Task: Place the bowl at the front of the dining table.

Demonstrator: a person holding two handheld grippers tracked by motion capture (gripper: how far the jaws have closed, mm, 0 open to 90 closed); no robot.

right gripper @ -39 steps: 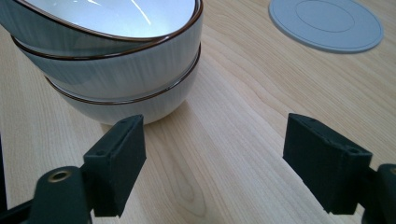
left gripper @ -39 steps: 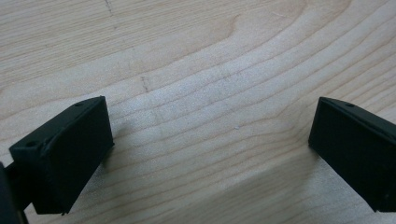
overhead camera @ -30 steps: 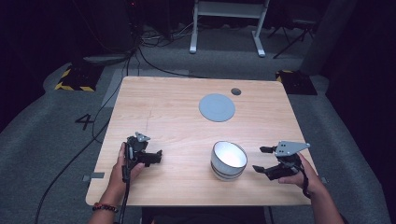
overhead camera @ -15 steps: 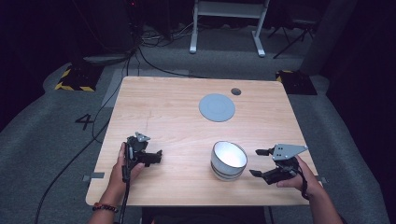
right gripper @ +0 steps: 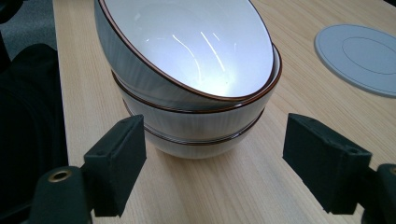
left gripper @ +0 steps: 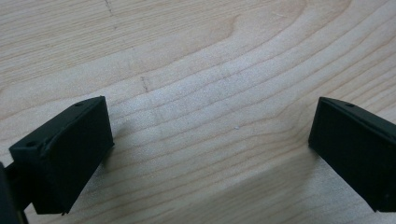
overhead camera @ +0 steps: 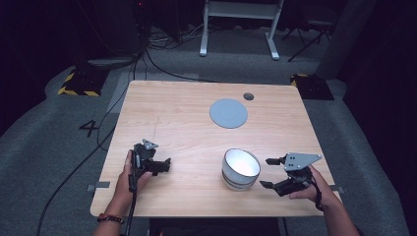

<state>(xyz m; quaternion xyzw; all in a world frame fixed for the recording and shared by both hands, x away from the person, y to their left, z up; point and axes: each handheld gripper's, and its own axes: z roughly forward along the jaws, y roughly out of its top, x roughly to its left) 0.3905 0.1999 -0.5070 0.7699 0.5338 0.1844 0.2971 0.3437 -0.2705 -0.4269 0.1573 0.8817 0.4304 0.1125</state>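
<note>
Bowls (overhead camera: 240, 168) (right gripper: 196, 88): three white ones with brown rims, nested in one stack that stands near the front edge of the tabletop (overhead camera: 187, 123), right of its middle; the top bowl sits tilted in the one below (clearest in the right gripper view). There are two grippers. The right gripper (overhead camera: 269, 173) (right gripper: 212, 163) lies just right of the stack, near the front right corner, its jaws spread wide with nothing between them, pointing at the stack but not touching it. The left gripper (overhead camera: 167, 164) (left gripper: 208, 149) is near the front left corner, well apart from the bowls, jaws also wide apart over bare wood. One grey disc (overhead camera: 228, 113) (right gripper: 359, 58) lies flat toward the back edge, right of centre, and one small dark round spot (overhead camera: 248, 96) sits just behind it. The left and middle of the tabletop are bare wood, as is the strip between the disc and the stack.
</note>
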